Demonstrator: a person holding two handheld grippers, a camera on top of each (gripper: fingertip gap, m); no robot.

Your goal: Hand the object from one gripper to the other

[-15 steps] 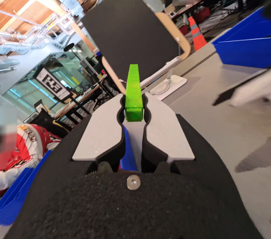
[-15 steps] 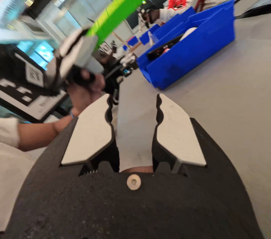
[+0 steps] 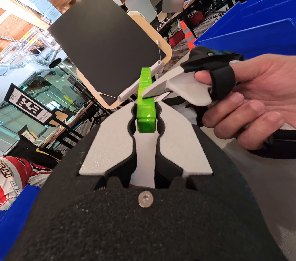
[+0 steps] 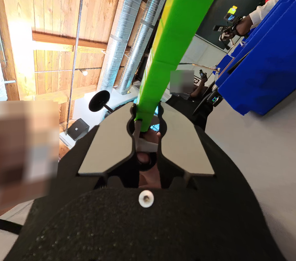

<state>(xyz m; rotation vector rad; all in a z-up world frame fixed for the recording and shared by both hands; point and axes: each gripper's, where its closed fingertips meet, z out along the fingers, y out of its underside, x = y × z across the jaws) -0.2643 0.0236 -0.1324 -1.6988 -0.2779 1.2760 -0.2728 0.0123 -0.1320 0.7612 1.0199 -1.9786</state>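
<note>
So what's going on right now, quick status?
Left gripper shut on green bar. Right gripper around the bar's middle, grip not confirmed. Bar held in the air, nothing in the way.

The object is a long bright green bar [image 3: 145,104] of square section, built of stacked segments. It stands nearly upright in the air, off the worktop, its lower end clamped between fingertips and its length rising [image 4: 168,54] away from them.
</note>
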